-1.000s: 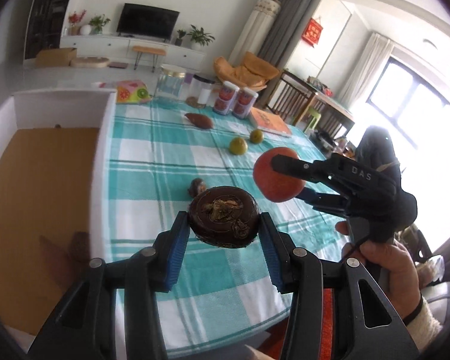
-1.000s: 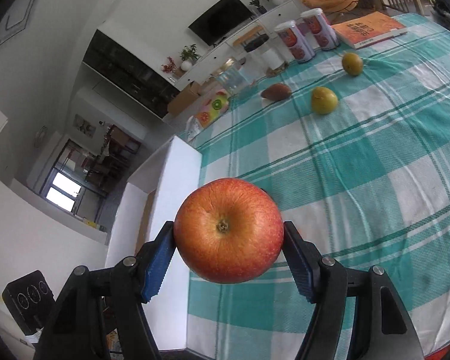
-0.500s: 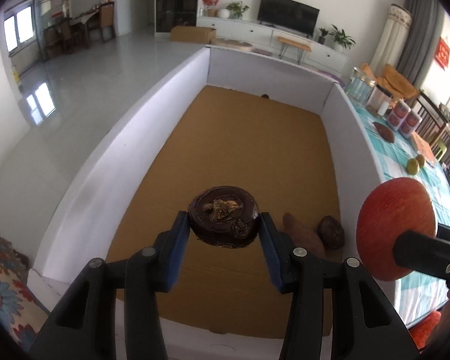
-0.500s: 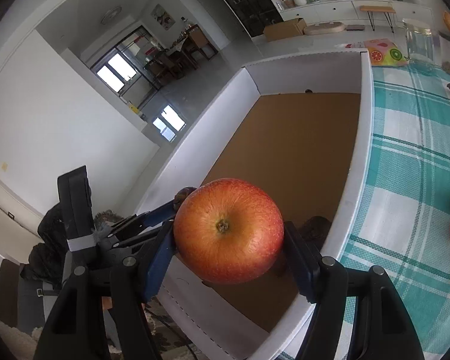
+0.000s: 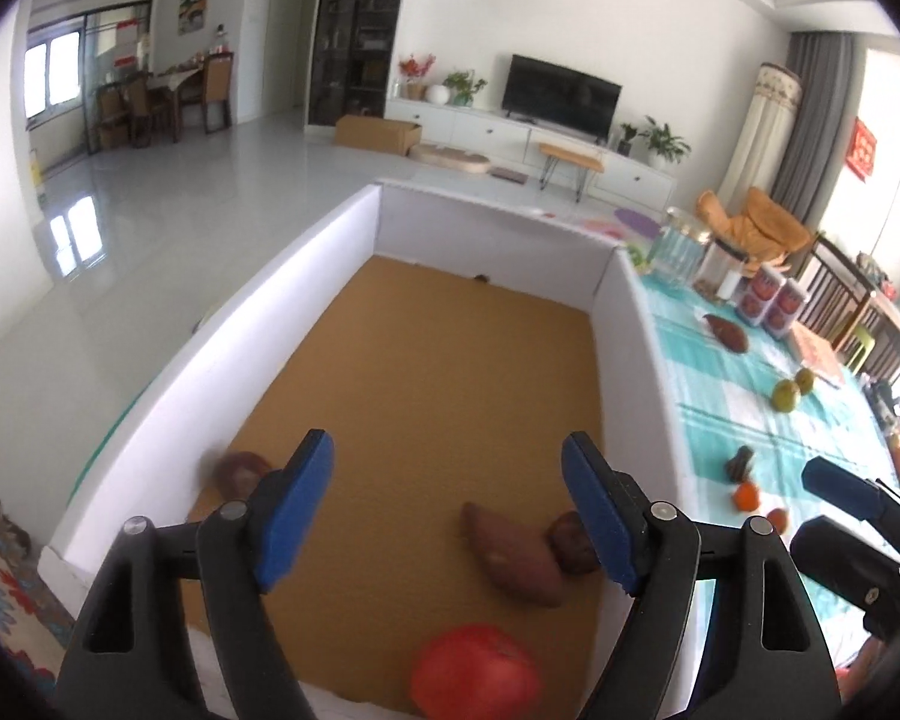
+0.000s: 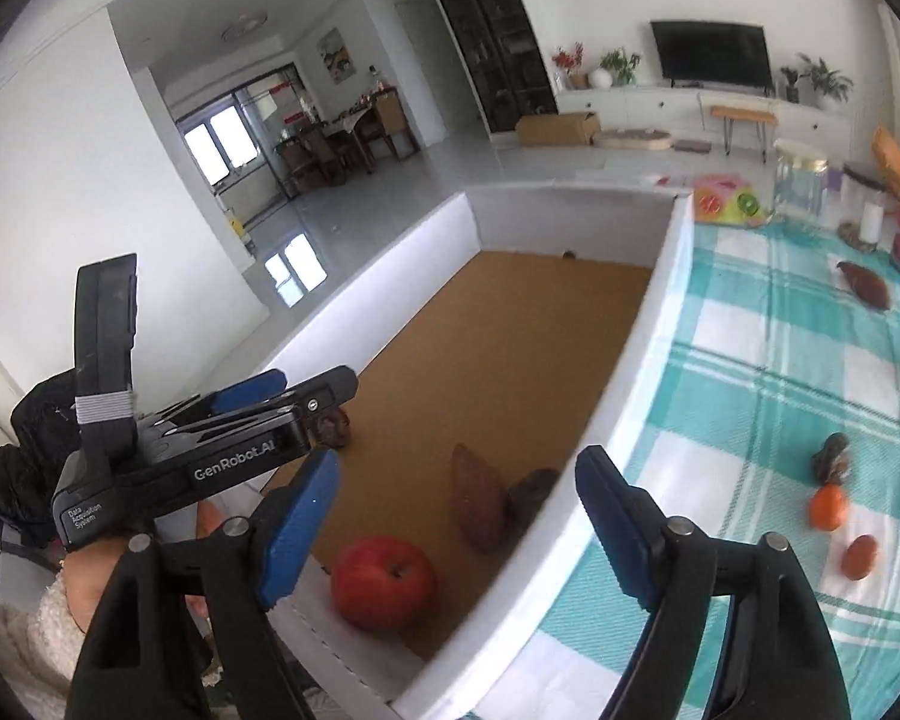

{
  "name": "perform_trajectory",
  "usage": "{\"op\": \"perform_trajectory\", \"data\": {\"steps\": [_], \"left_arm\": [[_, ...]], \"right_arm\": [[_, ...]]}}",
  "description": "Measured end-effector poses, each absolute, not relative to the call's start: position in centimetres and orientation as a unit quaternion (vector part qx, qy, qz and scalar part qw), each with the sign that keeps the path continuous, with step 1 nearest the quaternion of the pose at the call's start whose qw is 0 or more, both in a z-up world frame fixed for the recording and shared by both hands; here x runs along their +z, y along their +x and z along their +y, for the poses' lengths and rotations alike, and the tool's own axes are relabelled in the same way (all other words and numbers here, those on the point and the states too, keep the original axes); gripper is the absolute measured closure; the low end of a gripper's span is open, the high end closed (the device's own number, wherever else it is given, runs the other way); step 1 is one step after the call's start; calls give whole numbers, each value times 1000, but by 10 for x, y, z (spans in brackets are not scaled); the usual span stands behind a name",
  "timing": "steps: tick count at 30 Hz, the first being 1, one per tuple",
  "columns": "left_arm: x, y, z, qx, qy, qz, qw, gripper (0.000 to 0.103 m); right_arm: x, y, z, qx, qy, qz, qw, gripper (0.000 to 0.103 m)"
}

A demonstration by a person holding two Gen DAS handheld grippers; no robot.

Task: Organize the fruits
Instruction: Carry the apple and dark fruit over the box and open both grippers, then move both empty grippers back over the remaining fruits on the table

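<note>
Two grippers hang over the near end of a white-walled box (image 5: 342,228), both angled down toward its brown floor. Left gripper (image 5: 447,516): jaws opening, blue pads wide apart, nothing between them. Right gripper (image 6: 456,525): jaws likewise opening, with nothing held; it stands over the box's near right corner. In the right wrist view the left gripper (image 6: 270,390) shows from the side above the box's left wall, a hand (image 6: 90,576) in a pale fuzzy sleeve beneath it.

Four items lie in the box. A red apple (image 6: 383,582) rests at the near edge, stem upward. A sweet potato (image 5: 513,555) lies beyond it, with a dark round fruit (image 5: 570,540) touching its right side next to the right wall. A second dark fruit (image 5: 237,471), blurred, sits against the left wall. The middle and far end of the box floor are bare.

On the teal checked tablecloth (image 6: 750,360) to the right, well apart from the box, are another sweet potato (image 6: 864,291), two yellow-green fruits (image 5: 792,390), a dark lumpy item (image 6: 831,459) touching a small orange (image 6: 828,507), and a small reddish fruit (image 6: 860,557).

The apple is blurred and cut off in the left wrist view. Right gripper fingers partly cover the dark fruit by the right wall.
</note>
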State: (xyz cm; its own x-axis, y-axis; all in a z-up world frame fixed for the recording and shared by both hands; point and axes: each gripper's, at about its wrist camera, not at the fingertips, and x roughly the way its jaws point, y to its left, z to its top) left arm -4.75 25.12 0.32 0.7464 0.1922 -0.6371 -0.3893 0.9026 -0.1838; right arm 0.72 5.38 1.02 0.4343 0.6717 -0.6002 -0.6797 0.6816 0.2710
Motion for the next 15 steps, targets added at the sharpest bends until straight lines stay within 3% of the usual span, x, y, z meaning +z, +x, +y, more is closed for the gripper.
{"op": "perform_trajectory", "data": {"steps": [3, 7, 15], "left_arm": [[20, -43, 204, 80, -152, 296, 940, 18], [23, -27, 118, -69, -124, 319, 937, 16], [-67, 21, -9, -164, -24, 437, 884, 16]], "right_arm": [[11, 16, -13, 316, 9, 310, 897, 3], [-31, 54, -97, 124, -22, 303, 945, 1], [-95, 86, -235, -73, 56, 363, 927, 1]]}}
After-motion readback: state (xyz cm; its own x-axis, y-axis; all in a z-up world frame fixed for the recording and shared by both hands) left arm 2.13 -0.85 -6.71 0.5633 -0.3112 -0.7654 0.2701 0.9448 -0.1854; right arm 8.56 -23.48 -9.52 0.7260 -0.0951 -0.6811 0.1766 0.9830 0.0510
